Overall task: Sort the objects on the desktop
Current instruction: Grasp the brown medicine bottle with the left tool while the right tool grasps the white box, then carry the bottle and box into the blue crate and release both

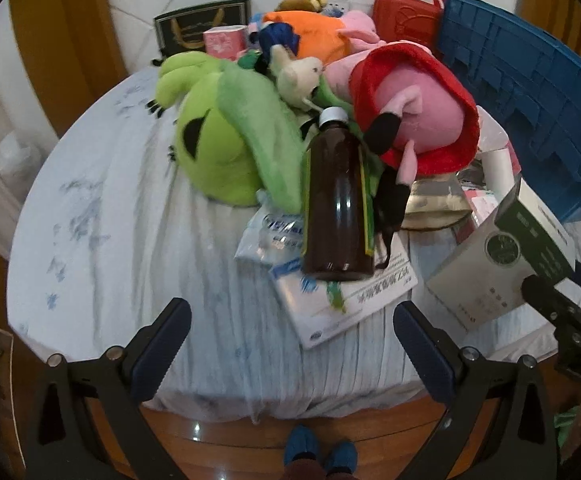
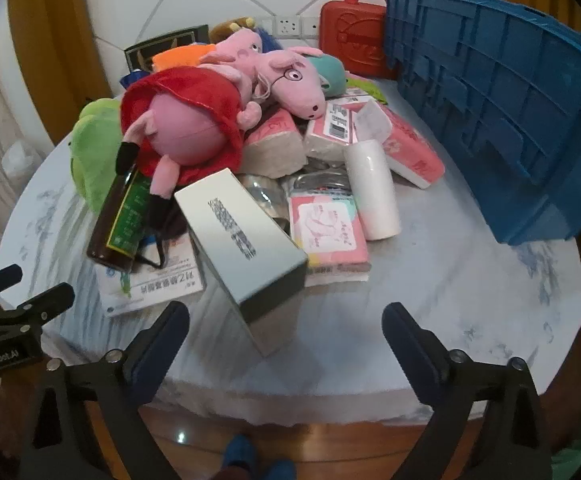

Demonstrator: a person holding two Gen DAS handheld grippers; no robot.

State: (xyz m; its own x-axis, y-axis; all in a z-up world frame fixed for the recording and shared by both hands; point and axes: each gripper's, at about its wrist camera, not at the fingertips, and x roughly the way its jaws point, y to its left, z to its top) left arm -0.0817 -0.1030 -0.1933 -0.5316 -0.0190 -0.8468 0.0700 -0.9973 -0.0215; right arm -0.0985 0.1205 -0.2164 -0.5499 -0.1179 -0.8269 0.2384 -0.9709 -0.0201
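Note:
A heap of objects covers the round table (image 1: 102, 240). A brown bottle (image 1: 336, 200) lies on white medicine boxes (image 1: 342, 304), beside a green plush (image 1: 218, 140) and a pink pig plush in a red dress (image 1: 414, 108). My left gripper (image 1: 292, 316) hangs open over the table's near edge, nothing between its fingers. In the right wrist view a grey-green box (image 2: 242, 240) leans on the heap, with a white roll (image 2: 372, 188), pink tissue packs (image 2: 330, 232) and the bottle (image 2: 118, 220). My right gripper (image 2: 286, 320) stands open just short of the box.
A blue plastic crate (image 2: 498, 112) stands tilted at the table's right, a red case (image 2: 350, 28) behind it. More plush toys (image 1: 318, 36) and a dark framed box (image 1: 198, 28) sit at the back. The person's blue shoes (image 1: 318, 452) show on the wooden floor below.

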